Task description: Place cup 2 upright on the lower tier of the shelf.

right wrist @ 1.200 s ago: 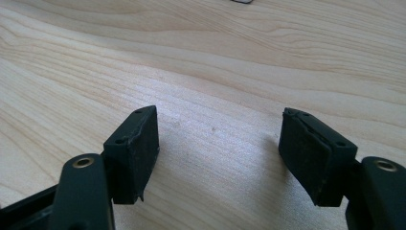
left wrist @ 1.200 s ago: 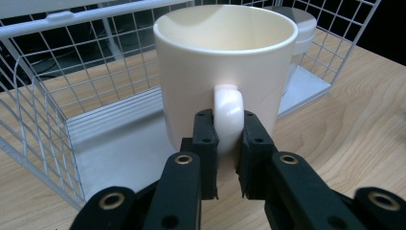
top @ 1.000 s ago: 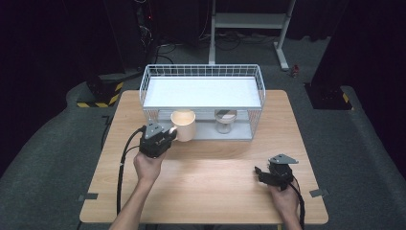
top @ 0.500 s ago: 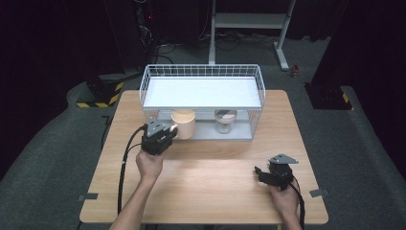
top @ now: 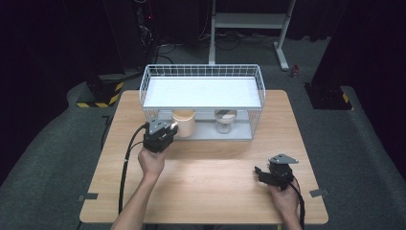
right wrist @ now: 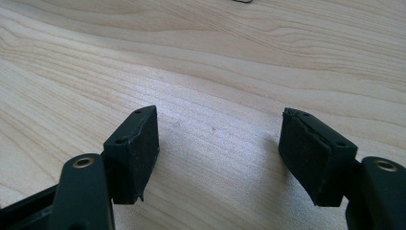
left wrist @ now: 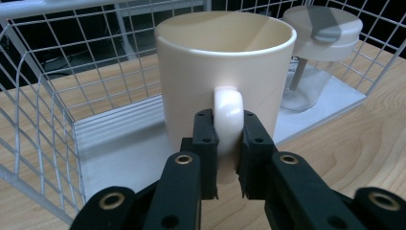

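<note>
A cream mug (left wrist: 225, 62) stands on the grey lower shelf of a white wire rack (top: 201, 72), at its open front, left of centre (top: 184, 122). My left gripper (left wrist: 229, 129) is shut on the mug's handle, one black pad pressed on each side of it. From above, the left gripper (top: 172, 129) reaches in from the rack's front left. My right gripper (right wrist: 220, 139) is open over bare wood, with nothing between its fingers. It sits low at the table's front right (top: 260, 173).
A clear glass jar with a grey-white lid (left wrist: 316, 52) stands on the same shelf just right of the mug (top: 225, 120). The rack's white top shelf overhangs both. The wooden table (top: 210, 191) ends close behind the rack. Cables trail from both grippers.
</note>
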### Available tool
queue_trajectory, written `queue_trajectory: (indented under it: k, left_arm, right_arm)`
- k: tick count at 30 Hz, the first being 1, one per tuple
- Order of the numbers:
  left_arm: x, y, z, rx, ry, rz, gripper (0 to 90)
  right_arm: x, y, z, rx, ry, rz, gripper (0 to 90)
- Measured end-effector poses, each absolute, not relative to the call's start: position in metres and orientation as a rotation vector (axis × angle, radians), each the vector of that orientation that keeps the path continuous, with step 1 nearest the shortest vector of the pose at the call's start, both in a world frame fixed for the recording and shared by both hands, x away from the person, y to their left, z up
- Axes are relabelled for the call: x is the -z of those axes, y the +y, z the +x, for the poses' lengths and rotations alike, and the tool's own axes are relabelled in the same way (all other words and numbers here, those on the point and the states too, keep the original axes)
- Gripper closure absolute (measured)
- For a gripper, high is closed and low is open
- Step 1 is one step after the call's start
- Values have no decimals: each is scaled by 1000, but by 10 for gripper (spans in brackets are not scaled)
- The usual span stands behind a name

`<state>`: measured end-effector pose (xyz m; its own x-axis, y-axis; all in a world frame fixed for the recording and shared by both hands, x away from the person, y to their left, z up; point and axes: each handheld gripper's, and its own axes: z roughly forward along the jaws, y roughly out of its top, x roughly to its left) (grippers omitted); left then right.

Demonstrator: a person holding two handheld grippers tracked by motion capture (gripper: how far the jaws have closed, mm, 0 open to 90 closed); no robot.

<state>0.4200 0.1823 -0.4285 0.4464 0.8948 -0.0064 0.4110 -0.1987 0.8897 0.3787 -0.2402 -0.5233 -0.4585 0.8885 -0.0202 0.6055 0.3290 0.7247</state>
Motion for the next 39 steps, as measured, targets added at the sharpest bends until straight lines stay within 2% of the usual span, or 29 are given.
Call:
queue_trajectory:
  k: [39]
  left_arm:
    - [456, 160, 452, -716, 1184, 1811, 802]
  right_arm:
    - [523, -240, 379, -922, 2186, 1313, 303]
